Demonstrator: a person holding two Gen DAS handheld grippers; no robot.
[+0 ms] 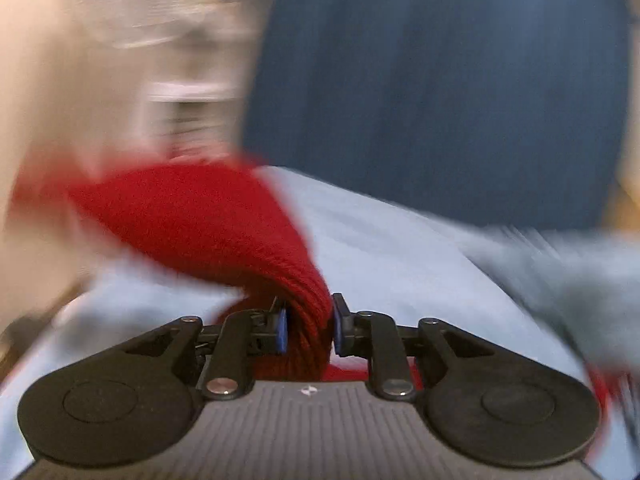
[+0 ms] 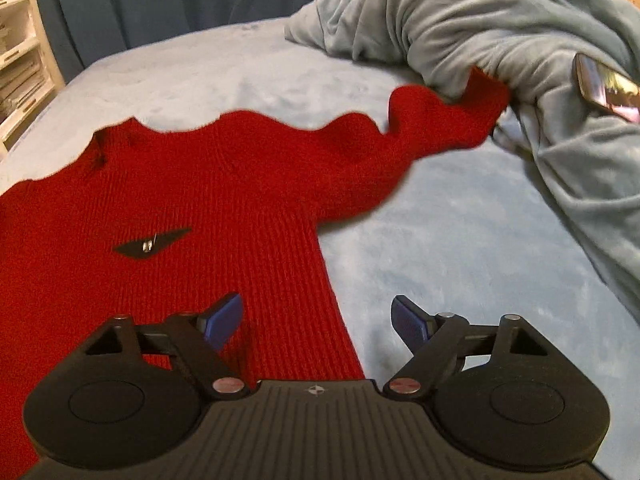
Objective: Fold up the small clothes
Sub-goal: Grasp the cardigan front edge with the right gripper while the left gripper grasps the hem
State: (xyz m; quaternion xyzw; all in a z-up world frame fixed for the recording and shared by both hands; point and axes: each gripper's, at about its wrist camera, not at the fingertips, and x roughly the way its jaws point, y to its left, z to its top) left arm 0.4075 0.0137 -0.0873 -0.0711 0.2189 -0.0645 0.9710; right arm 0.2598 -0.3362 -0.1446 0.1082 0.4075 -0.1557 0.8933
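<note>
Red ribbed knit sweater [image 2: 192,216] spread flat on pale blue plush bed cover [image 2: 460,264], one sleeve [image 2: 424,128] stretched away toward crumpled grey-blue fleece blanket [image 2: 520,52], cuff touching its folds.

Left gripper [image 1: 308,328] clamped narrow, blue pads [image 1: 282,330] pinching a gathered bunch of the same red knit [image 1: 208,220], fabric lifted and draped off to the left; much of that view smeared with motion blur.

Right gripper [image 2: 318,324] spread wide, holding nothing, blue fingertips [image 2: 226,320] straddling the sweater's side edge: left tip over red knit, right tip over bare bed cover.

Small black pointed patch [image 2: 152,245] on the chest, with a tiny metallic mark at its middle, too small to read. No legible writing anywhere.

Dark glossy phone-like slab [image 2: 604,90] tucked in the blanket folds at far right.

White slatted shelving [image 2: 20,60] at left edge, contents indistinct. Dark blue curtain [image 2: 160,0] behind the bed.
</note>
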